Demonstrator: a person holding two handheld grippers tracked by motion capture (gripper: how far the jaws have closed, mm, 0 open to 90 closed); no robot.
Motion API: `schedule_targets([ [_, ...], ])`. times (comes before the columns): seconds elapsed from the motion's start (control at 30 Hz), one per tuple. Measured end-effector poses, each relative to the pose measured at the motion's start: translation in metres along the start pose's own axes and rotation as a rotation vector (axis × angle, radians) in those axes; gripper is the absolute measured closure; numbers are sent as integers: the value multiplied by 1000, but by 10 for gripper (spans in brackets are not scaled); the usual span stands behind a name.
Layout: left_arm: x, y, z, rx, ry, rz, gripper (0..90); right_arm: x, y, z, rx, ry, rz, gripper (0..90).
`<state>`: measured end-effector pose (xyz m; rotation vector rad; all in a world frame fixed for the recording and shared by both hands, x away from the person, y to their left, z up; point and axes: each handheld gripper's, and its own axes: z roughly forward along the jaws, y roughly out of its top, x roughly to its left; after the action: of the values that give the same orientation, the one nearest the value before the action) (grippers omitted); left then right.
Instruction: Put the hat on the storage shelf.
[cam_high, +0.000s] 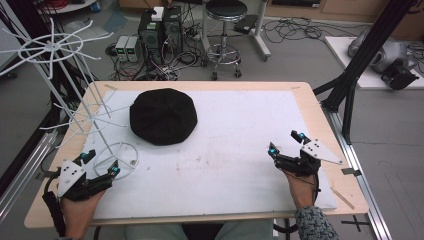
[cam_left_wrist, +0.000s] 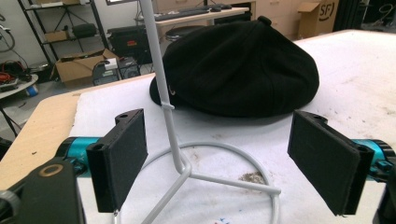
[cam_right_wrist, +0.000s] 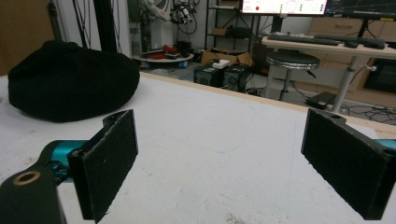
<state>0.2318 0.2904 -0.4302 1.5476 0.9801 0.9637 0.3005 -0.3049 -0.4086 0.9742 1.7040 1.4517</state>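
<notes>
- Resting on the white sheet of the surface (cam_high: 235, 150), toward its far left part: one black cap (cam_high: 163, 116), soft and round, lying flat with a small button at its crown; seen also in the left gripper view (cam_left_wrist: 243, 70) and the right gripper view (cam_right_wrist: 70, 86).
- White wire rack (cam_high: 82, 107): upright pole with thin spokes fanning out at the top and midway; its ring base (cam_high: 117, 160) sits on the sheet at the near left, just beside the cap's near edge. In the left gripper view the pole (cam_left_wrist: 161, 79) rises in front of the cap.
- Left gripper (cam_high: 102, 162): held at the near left corner, jaws spread wide with nothing between the pads; the rack's ring base lies just ahead of them, apart from both pads (cam_left_wrist: 121, 158).
- Right gripper (cam_high: 285, 142): held at the near right, well apart from the cap, jaws wide open over bare sheet, gripping nothing.
- Beyond the surface: a black stool (cam_high: 226, 30), computer boxes (cam_high: 160, 30) and loose cables on the floor.
</notes>
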Motion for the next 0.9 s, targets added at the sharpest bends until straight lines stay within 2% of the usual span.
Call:
schedule_targets([
  [0.07,0,0,0,2,-2,-2,198,1,1,0,4,5,-10,99],
  [0.37,0,-1,0,4,-4,-2,199,2,9,-1,-17,8,7,99],
  [0.5,0,0,-1,0,-5,-5,199,5,14,1,-28,16,0,98],
  [0.6,-1,0,-1,4,-11,-6,200,11,20,5,-21,29,-20,99],
  [0.63,-2,0,-1,4,-10,-1,200,15,25,8,-26,54,-27,99],
  [0.77,-3,0,-2,3,-9,-3,201,20,33,13,-28,69,-37,99],
  [0.9,-2,0,-2,2,-11,-1,202,30,47,27,-37,111,-49,99],
])
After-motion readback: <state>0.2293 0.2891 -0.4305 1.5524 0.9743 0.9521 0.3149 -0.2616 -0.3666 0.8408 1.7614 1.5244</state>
